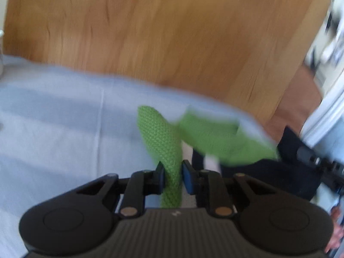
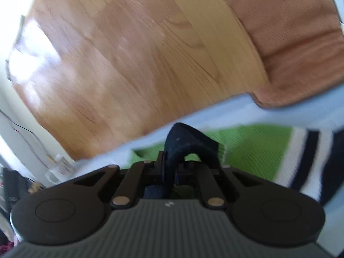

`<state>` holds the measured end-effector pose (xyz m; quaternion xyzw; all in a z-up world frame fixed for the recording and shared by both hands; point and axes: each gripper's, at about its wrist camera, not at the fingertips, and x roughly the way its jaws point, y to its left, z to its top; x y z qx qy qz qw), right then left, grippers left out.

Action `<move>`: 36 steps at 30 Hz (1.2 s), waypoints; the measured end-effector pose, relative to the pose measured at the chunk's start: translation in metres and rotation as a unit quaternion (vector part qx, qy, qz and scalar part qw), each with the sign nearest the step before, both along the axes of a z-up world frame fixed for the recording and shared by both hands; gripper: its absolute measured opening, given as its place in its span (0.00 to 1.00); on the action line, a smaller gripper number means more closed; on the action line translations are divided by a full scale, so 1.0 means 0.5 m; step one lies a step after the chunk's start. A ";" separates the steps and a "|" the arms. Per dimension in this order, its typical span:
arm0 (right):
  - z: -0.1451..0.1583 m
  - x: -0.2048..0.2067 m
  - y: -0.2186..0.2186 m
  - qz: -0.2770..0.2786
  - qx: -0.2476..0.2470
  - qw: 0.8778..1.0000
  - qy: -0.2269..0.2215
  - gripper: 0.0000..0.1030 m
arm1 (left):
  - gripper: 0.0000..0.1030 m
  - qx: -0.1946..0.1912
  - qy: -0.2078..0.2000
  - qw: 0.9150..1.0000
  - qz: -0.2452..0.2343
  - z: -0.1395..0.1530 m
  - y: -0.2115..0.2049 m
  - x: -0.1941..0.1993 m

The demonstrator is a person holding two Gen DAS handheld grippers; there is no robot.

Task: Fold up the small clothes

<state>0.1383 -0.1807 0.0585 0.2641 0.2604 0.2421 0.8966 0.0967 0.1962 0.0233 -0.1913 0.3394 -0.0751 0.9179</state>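
Observation:
A small knitted garment, green [image 1: 215,139] with white and navy stripes, lies over a pale blue cloth [image 1: 64,118] on the table. My left gripper [image 1: 173,169] is shut on a green knitted fold [image 1: 159,133] that stands up between its blue pads. In the right wrist view the same garment [image 2: 253,148] spreads to the right, its white and navy stripes [image 2: 309,161] at the far end. My right gripper [image 2: 169,161] is shut on a navy fold [image 2: 182,137] of it, which arches over the fingertips. The other gripper's black body [image 1: 307,157] shows at the right in the left wrist view.
A wooden floor [image 1: 161,32] lies beyond the table edge in both views. A brown cushion [image 2: 290,43] sits at the upper right of the right wrist view. A clear glass mug [image 2: 58,169] stands at the left. A hand [image 1: 335,232] shows at the lower right.

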 end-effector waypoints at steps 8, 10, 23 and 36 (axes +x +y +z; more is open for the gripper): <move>-0.071 0.020 0.078 0.009 -0.095 0.994 0.059 0.32 | 0.17 0.098 -0.020 0.993 0.062 -0.030 0.010 0.003; -0.095 0.018 0.058 0.012 -0.075 0.994 0.081 0.40 | 0.30 0.110 0.007 0.992 0.065 -0.053 0.010 0.000; -0.053 0.062 -0.056 -0.069 0.065 0.990 0.099 0.13 | 0.13 0.227 -0.027 0.973 0.016 -0.016 -0.114 -0.110; -0.047 -0.040 -0.195 -0.175 -0.045 0.981 0.068 0.40 | 0.24 0.200 -0.003 0.971 0.132 -0.025 -0.053 -0.160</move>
